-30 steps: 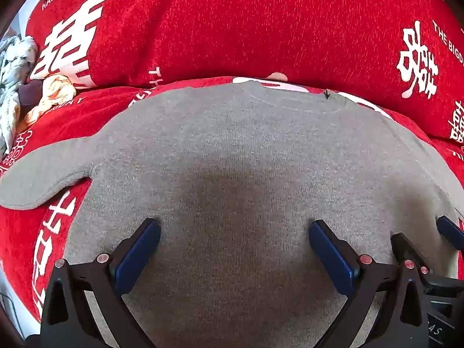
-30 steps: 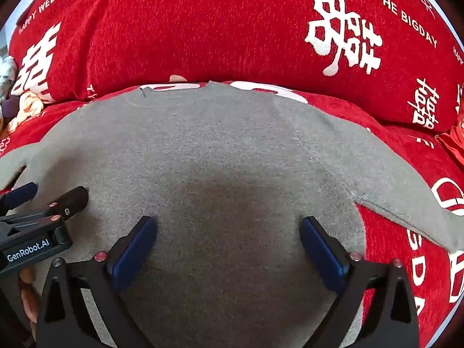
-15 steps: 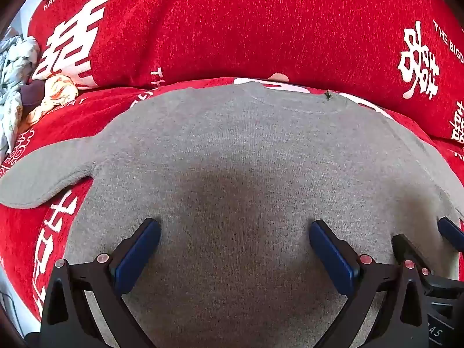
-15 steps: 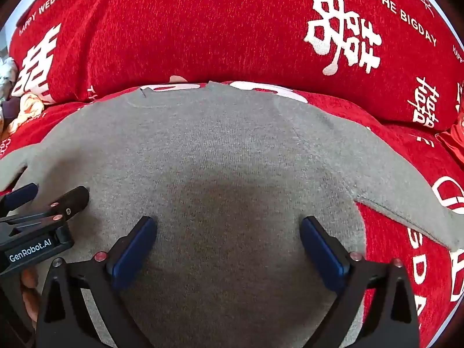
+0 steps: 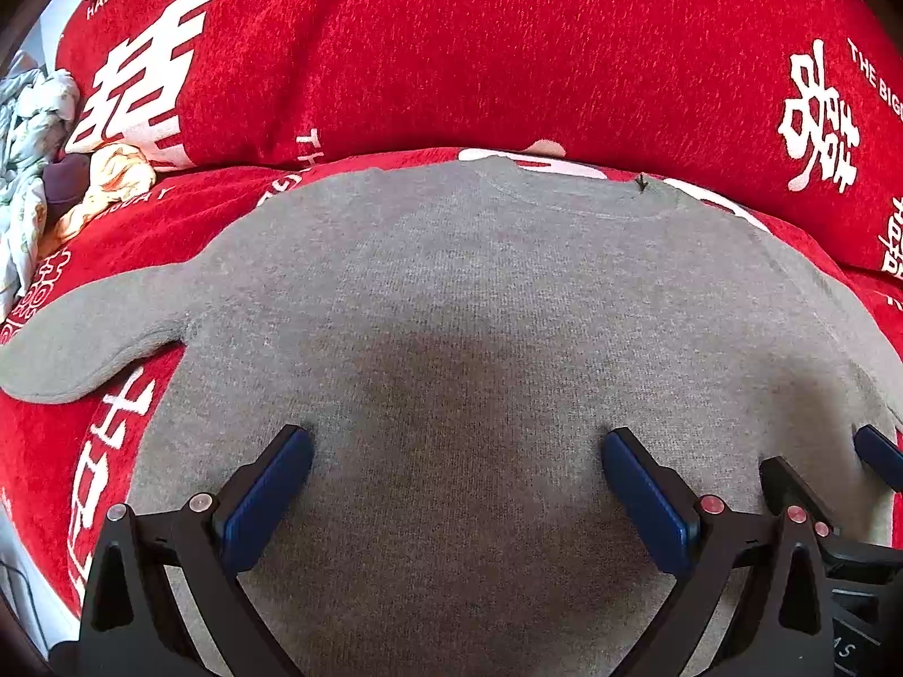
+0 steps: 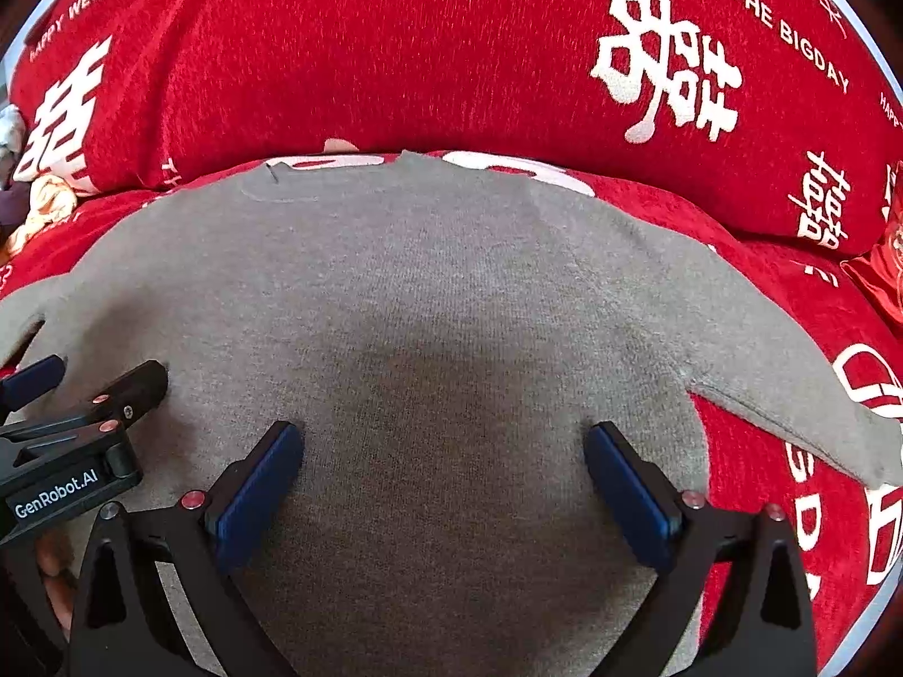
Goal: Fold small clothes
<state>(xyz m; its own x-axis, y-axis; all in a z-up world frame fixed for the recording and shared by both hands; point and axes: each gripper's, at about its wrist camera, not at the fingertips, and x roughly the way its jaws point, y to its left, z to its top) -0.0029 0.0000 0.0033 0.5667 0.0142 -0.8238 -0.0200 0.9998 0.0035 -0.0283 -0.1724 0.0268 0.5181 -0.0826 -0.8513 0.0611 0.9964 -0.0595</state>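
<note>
Grey sweater [image 5: 451,293] flat, collar away, sleeves sideways, left gripper [image 5: 457,440] and right gripper [image 6: 443,431] spread wide, seemingly above it.

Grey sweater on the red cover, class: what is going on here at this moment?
A person holds a pair of tongs in each hand above a grey sweater spread flat on a red sofa cover. The left tongs and right tongs are both open and grip nothing, side by side over the lower body of the garment. Both sleeves lie spread outward, so no fold has been made yet. A heap of other clothes waits at the far left.
</note>
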